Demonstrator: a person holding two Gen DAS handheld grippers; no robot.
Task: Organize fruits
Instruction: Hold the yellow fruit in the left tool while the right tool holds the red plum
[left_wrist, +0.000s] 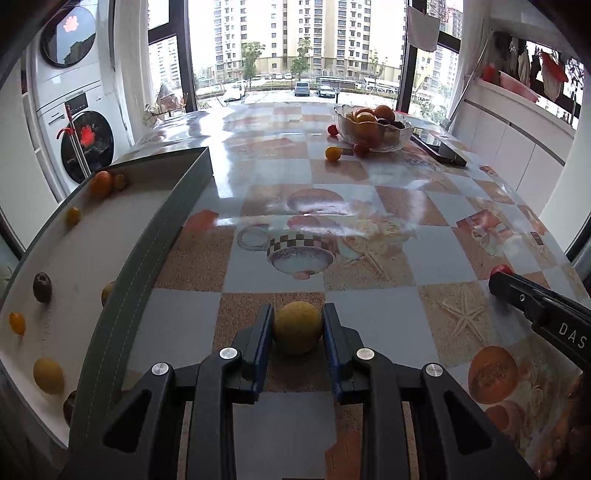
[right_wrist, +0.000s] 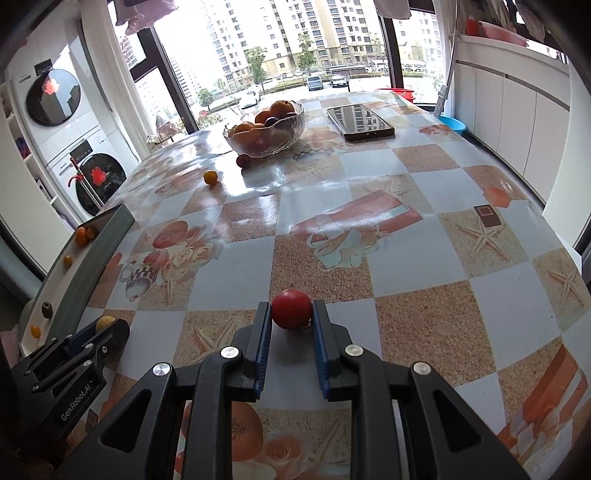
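Observation:
My left gripper (left_wrist: 298, 325) is shut on a round yellow fruit (left_wrist: 297, 327) just above the table, right of the grey-walled tray (left_wrist: 162, 236). The tray holds several small fruits: orange, yellow and dark ones. My right gripper (right_wrist: 291, 314) is shut on a red fruit (right_wrist: 291, 308) low over the table; it also shows at the right of the left wrist view (left_wrist: 501, 270). A glass bowl (left_wrist: 373, 129) of oranges and dark fruit stands at the far end, also in the right wrist view (right_wrist: 266, 129). A small yellow fruit (left_wrist: 332, 153) and red ones (left_wrist: 361, 148) lie beside it.
A dark phone (right_wrist: 359, 122) lies right of the bowl. The table has a glossy checkered cloth (right_wrist: 406, 236). Stacked washing machines (left_wrist: 74, 122) stand at the left, white cabinets (right_wrist: 509, 110) at the right, and a window at the far end.

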